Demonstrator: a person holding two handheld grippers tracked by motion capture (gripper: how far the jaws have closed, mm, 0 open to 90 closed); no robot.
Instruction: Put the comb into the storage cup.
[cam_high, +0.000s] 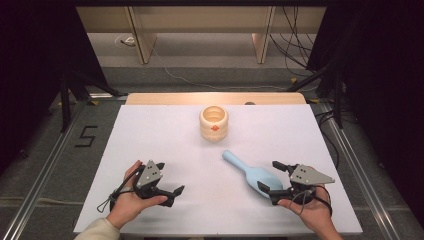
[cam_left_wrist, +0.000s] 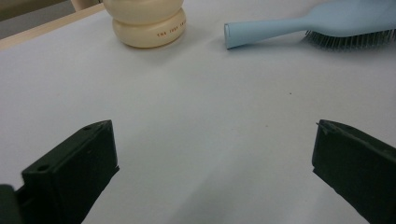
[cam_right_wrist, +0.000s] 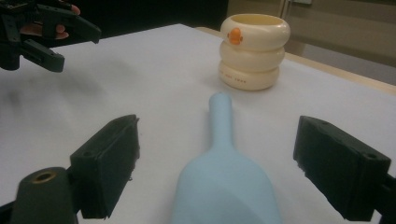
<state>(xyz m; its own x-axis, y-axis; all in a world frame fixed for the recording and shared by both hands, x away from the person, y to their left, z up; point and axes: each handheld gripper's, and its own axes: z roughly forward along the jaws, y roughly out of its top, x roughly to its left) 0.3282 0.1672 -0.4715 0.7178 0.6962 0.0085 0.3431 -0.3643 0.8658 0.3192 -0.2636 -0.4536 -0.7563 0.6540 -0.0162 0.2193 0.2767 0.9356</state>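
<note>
worktop (cam_high: 150, 135) comes first for us: a flat, matt white sheet laid over a pale wooden board whose far edge shows as a light strip in the high view. around it we see a grey floor with metal rails, a black "5" (cam_high: 86, 136) marked on the floor at the left, dark drapes on both sides, black stands, loose cables, and pale wooden furniture legs at the back.

near the far middle of the worktop stands the cream plastic cup shaped like three stacked rings (cam_high: 214, 123), smooth and glossy, with a small orange figure on its front and fine red lettering on the lowest ring. nearer to us and to the right lies the pale blue plastic hairbrush (cam_high: 250, 172), bristles down, its smooth rounded back up and its slim handle pointing toward the cup, well apart from it. in the left gripper view we make out the dense grey bristles under the head.

our right gripper (cam_high: 271, 177) rests low at the brush head, jaws spread wide, one on each side of the head; we cannot tell whether they touch it. our left gripper (cam_high: 169, 177) sits at the near left of the worktop, jaws released and wide apart over bare white surface, well away from the brush.
</note>
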